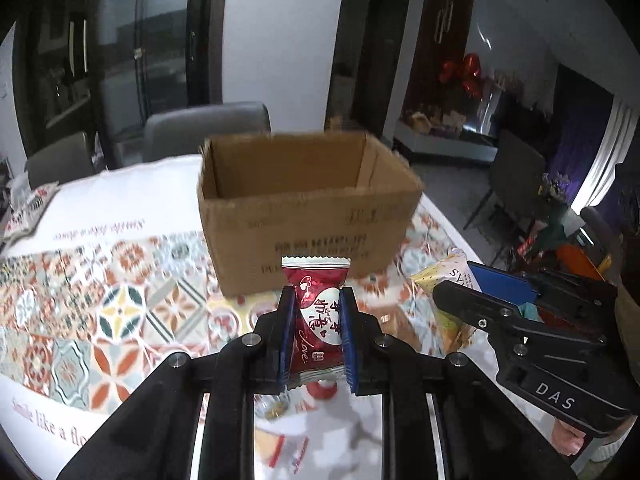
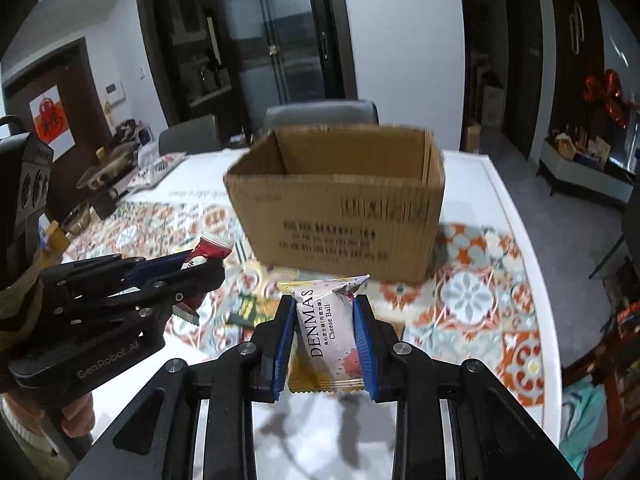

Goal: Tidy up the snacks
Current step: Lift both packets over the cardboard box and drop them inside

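Left wrist view: the left gripper (image 1: 316, 312) is clamped on a red heart-print candy packet (image 1: 316, 320), held above the table in front of the open cardboard box (image 1: 308, 216). The right gripper (image 2: 324, 332) pinches a DENMAS Cheese Ball packet (image 2: 328, 336), likewise short of the box. Neither is in yet; the box floor is hidden, and a small green-and-black packet (image 2: 246, 310) waits on the patterned tablecloth (image 2: 472, 292).

"DENMAS Cheese Ball" on white packet (image 2: 330, 332); "Love" on red packet (image 1: 317, 320).
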`<state>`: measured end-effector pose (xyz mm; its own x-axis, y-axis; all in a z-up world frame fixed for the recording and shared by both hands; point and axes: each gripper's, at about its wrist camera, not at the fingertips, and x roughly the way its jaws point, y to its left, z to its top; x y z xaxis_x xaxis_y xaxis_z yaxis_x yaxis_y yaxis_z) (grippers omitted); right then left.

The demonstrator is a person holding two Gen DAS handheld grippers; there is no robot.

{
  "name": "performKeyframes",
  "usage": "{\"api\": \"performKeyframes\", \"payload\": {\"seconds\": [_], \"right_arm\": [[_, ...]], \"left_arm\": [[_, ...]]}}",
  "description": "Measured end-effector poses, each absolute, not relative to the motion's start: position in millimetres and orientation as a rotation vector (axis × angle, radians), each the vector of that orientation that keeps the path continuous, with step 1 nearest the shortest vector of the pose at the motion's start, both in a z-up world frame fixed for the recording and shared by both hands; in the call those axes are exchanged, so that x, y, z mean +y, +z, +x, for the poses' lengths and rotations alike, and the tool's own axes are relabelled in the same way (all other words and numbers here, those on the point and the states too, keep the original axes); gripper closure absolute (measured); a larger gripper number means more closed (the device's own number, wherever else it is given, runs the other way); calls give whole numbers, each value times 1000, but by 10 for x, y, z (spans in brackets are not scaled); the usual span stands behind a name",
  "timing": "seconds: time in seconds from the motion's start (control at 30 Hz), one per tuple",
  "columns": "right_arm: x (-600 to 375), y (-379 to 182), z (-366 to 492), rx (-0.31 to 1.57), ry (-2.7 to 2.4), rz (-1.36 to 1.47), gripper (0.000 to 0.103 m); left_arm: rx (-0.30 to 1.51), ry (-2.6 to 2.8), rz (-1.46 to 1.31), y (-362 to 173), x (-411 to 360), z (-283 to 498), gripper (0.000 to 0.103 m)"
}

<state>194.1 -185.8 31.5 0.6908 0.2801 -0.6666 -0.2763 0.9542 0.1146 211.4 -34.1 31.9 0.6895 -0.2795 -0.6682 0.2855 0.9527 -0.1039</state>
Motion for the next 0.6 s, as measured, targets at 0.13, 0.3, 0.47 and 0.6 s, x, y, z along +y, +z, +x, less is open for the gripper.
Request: {"api": "performKeyframes", "payload": {"seconds": [0.13, 0.3, 0.47, 0.6], "right_arm": [[-1863, 489, 2055, 710, 305, 2, 73], [-1865, 716, 2236, 669, 308, 2, 73], [-1866, 903, 2460, 645, 311, 0, 73], [-1881, 984, 2663, 649, 324, 9, 73]], "left_arm": [[710, -305, 12, 507, -330, 2218, 81], [670, -292, 28, 736, -313, 2400, 81], [646, -293, 57, 895, -329, 2584, 81], [641, -320, 58, 954, -353, 2767, 81]]}}
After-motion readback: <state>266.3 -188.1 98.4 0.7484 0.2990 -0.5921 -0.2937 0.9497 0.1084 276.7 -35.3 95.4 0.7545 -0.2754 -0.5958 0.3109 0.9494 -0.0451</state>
